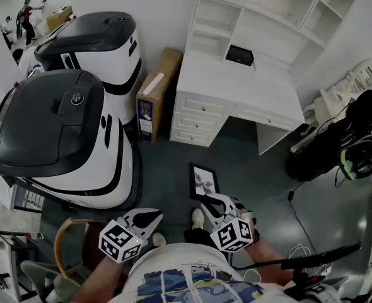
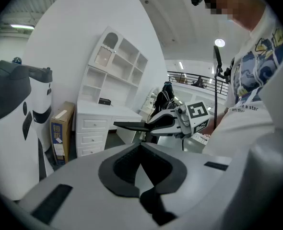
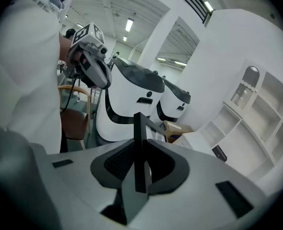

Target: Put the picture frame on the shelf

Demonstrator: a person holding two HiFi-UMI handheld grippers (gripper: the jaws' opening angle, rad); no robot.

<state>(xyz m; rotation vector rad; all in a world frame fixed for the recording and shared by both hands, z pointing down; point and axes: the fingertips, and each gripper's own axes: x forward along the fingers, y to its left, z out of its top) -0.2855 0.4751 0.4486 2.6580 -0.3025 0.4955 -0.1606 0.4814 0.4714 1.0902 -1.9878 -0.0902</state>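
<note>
1. right gripper (image 1: 210, 201) is low in the centre, by the person's shoes. its jaws are pinching the near edge of the picture frame (image 1: 203, 180).
2. the picture frame is black with a pale print. it is held out over the dark floor (image 1: 255, 188), off the ground, well apart from the shelf.
3. right gripper view: the frame (image 3: 139, 152) stands edge-on between the dark pads, clamped on both sides. the left gripper and its marker cube are far left.
4. left gripper (image 1: 145, 218) is just left of the right one, in front of the person's torso. in the left gripper view its jaws (image 2: 142, 176) are pressed together with nothing between them.
5. left gripper view also shows the right gripper (image 2: 172, 121) holding the frame (image 2: 132, 126) about level.
6. white desk (image 1: 236, 96) is far right against the wall. the white shelf unit (image 1: 268, 11) sits on the back of its surface, with open compartments.
7. a small black object (image 1: 239, 55) is on the surface under the shelf unit.
8. a cardboard box (image 1: 156, 93) leans just left of the desk drawers.
9. two big white-and-black machines (image 1: 60, 131) fill the left side.
10. a wooden chair (image 1: 69, 248) is at near left, and a black bag (image 1: 362, 131) at far right.
</note>
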